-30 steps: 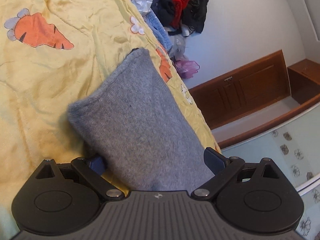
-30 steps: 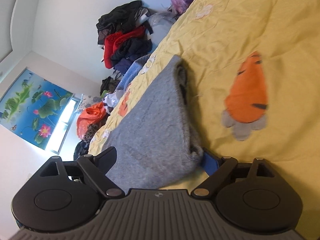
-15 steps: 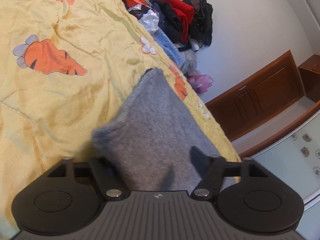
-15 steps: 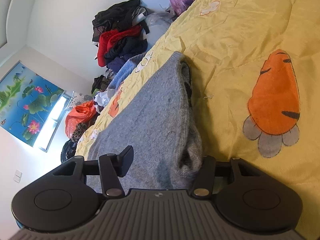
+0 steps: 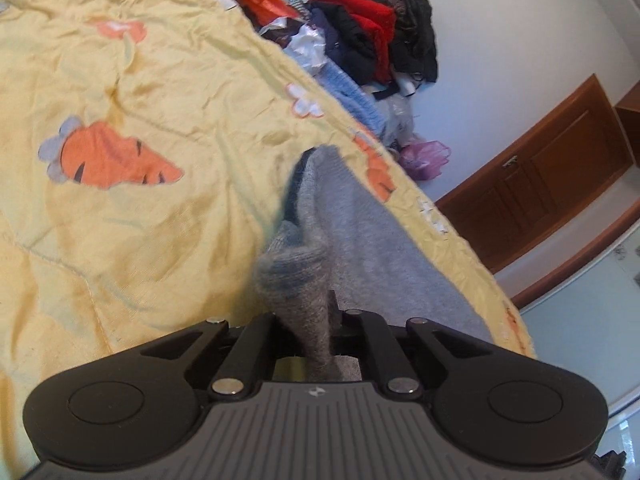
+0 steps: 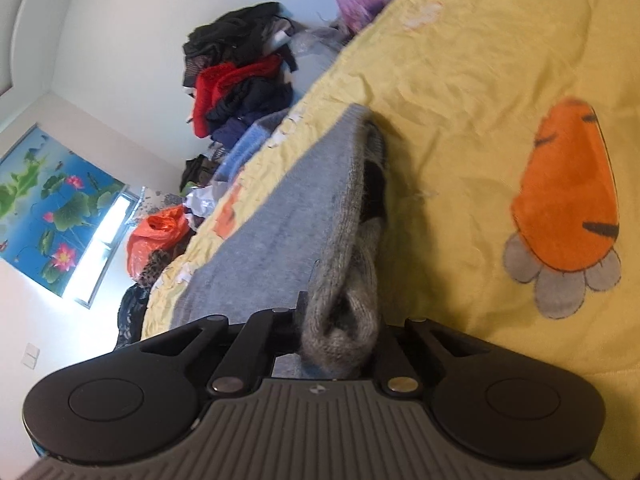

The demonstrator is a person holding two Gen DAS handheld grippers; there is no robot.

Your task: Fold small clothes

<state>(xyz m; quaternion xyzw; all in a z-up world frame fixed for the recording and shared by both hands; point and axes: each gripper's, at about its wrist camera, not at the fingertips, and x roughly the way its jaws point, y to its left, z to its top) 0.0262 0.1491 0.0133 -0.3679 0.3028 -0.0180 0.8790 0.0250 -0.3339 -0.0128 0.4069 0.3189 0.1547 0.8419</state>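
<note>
A grey knitted garment (image 5: 360, 232) lies folded on the yellow carrot-print bedspread (image 5: 120, 240). My left gripper (image 5: 310, 320) is shut on a bunched near corner of it, and the fabric rises in a pinched ridge between the jaws. In the right wrist view the same grey garment (image 6: 280, 224) stretches away along the bed. My right gripper (image 6: 340, 320) is shut on its other near corner, where several thick layers bulge out between the jaws. The fingertips of both grippers are hidden in the fabric.
A pile of red, black and blue clothes (image 5: 368, 40) lies at the far end of the bed, also in the right wrist view (image 6: 240, 80). An orange bag (image 6: 160, 228) lies by it. A brown wooden cabinet (image 5: 540, 184) stands beyond the bed edge.
Both grippers went from wide open around the garment's near edge to shut on its corners. The fabric bunched up between the jaws and lifted slightly.
</note>
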